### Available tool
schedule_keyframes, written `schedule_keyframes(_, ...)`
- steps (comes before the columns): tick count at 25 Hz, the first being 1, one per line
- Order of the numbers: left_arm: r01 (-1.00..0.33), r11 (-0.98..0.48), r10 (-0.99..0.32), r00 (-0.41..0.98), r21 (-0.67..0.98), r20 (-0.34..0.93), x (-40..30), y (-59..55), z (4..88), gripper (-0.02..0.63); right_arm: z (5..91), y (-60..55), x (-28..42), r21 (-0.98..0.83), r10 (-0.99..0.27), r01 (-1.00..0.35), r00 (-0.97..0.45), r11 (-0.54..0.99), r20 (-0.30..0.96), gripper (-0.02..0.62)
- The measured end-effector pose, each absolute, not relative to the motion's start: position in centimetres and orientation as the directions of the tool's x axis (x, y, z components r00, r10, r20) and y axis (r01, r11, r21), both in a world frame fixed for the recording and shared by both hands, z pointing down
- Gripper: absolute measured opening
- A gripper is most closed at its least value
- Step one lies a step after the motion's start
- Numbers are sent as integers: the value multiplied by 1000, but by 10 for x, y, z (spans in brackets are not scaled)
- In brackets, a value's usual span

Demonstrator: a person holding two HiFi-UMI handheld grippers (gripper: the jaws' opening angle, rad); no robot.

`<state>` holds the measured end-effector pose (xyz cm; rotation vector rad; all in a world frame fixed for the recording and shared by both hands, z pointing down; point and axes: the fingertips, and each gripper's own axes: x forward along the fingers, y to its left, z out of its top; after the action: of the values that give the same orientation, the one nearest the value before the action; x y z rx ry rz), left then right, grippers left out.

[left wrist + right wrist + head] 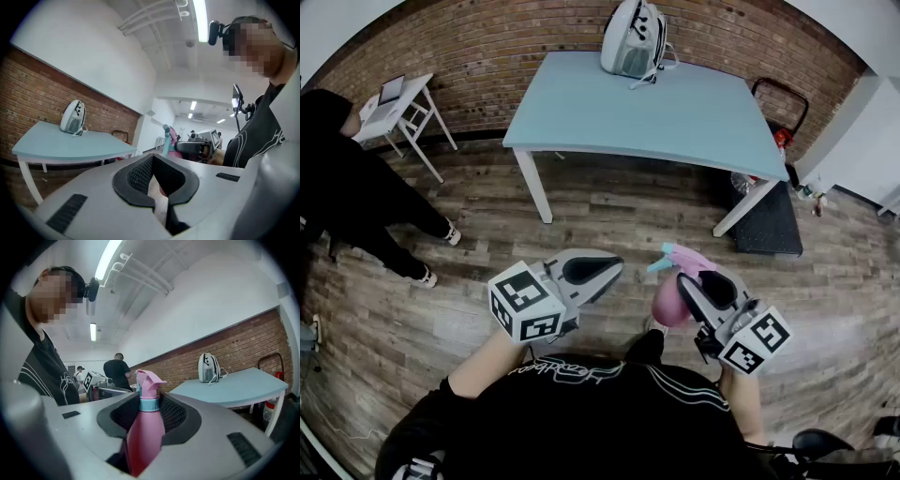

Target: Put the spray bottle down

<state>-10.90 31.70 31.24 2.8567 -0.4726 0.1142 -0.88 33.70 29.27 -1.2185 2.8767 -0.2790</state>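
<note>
My right gripper [150,405] is clamped on the pink spray bottle [144,437]. The bottle stands upright between the pads at lower centre of the right gripper view, its nozzle head rising above them. My left gripper [157,177] has its jaws drawn nearly together with nothing between them. In the head view both grippers hover over the wood floor [609,206] at lower centre. Beyond, at upper centre, a light blue table [647,117] carries a grey backpack [633,39].
</note>
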Motion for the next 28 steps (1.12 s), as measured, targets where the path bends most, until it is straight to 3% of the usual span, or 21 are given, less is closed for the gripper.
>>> schedule_keyframes(28,-313,-921,-296,949,233,103,-102,320,313,8,301,336,-1,-169,-741,-743,-666,648,84,132)
